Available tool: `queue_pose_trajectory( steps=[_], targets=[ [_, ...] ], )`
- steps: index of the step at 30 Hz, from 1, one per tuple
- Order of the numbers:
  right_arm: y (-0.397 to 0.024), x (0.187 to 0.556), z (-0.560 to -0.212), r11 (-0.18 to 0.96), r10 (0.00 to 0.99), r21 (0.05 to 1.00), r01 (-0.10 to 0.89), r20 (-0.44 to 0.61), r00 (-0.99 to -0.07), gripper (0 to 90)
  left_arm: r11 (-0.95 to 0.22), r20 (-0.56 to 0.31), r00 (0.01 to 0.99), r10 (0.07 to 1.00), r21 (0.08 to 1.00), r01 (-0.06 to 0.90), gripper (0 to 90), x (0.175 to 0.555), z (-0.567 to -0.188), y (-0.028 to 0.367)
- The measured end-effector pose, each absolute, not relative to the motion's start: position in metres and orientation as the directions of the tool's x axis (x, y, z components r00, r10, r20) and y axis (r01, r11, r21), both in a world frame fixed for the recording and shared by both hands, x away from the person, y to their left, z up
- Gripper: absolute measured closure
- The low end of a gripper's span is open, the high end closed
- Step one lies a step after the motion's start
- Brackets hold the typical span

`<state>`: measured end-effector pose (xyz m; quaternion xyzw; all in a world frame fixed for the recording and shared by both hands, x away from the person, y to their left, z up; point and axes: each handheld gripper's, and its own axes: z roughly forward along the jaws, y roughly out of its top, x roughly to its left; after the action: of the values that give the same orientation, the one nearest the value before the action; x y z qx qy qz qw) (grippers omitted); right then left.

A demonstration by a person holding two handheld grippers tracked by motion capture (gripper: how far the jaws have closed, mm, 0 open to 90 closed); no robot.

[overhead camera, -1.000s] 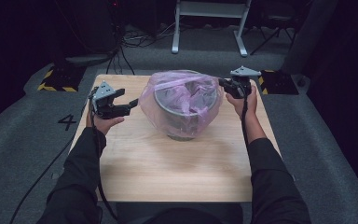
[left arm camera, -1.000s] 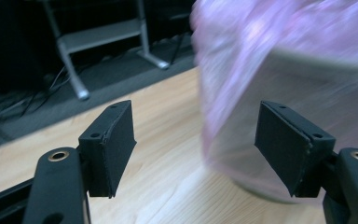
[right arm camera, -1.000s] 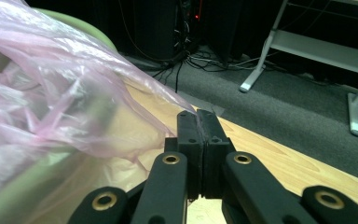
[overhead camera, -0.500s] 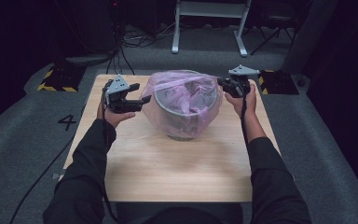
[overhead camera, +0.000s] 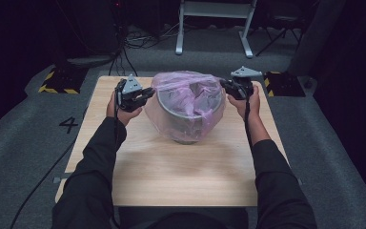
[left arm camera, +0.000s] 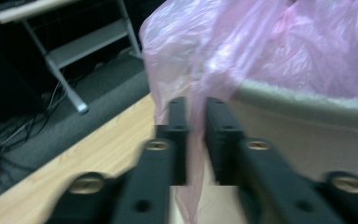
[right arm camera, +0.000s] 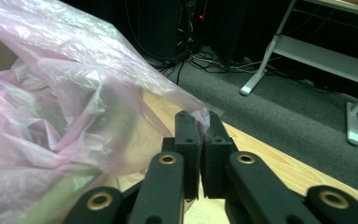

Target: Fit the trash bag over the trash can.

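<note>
The left gripper (overhead camera: 145, 93) had just been closing and pinched the pink plastic bag (overhead camera: 186, 93) at its left edge. The bag lined the grey bin (overhead camera: 187, 121) at the wooden table's (overhead camera: 181, 176) centre, its film draped over the rim. The right gripper (overhead camera: 225, 86) pinched the bag's right edge.

Pink bag (right arm camera: 74, 107) between closed fingers (right arm camera: 186, 140)
</note>
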<state>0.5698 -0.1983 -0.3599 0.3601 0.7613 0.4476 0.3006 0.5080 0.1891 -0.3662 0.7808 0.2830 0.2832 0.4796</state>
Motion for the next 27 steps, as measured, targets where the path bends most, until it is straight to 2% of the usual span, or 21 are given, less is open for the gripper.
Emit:
queue_pose_trajectory(
  steps=[14, 24, 27],
  targets=[
    [-0.197, 0.586, -0.375, 0.294, 0.834, 0.894, 0.338, -0.067, -0.548, 90.0, -0.293, 0.045, 0.623, 0.781, 0.907, 0.303, 90.0, 0.552, -0.38, 0.18],
    [-0.198, 0.592, -0.386, 0.275, 0.826, 0.878, 0.393, -0.006, -0.564, 90.0, -0.318, -0.022, 0.657, 0.754, 0.863, 0.393, 90.0, 0.573, -0.398, 0.16],
    [-0.194, 0.593, -0.392, 0.296, 0.796, 0.865, 0.406, 0.012, -0.605, 90.0, -0.324, -0.036, 0.672, 0.739, 0.856, 0.403, 90.0, 0.573, -0.4, 0.155]
  ],
)
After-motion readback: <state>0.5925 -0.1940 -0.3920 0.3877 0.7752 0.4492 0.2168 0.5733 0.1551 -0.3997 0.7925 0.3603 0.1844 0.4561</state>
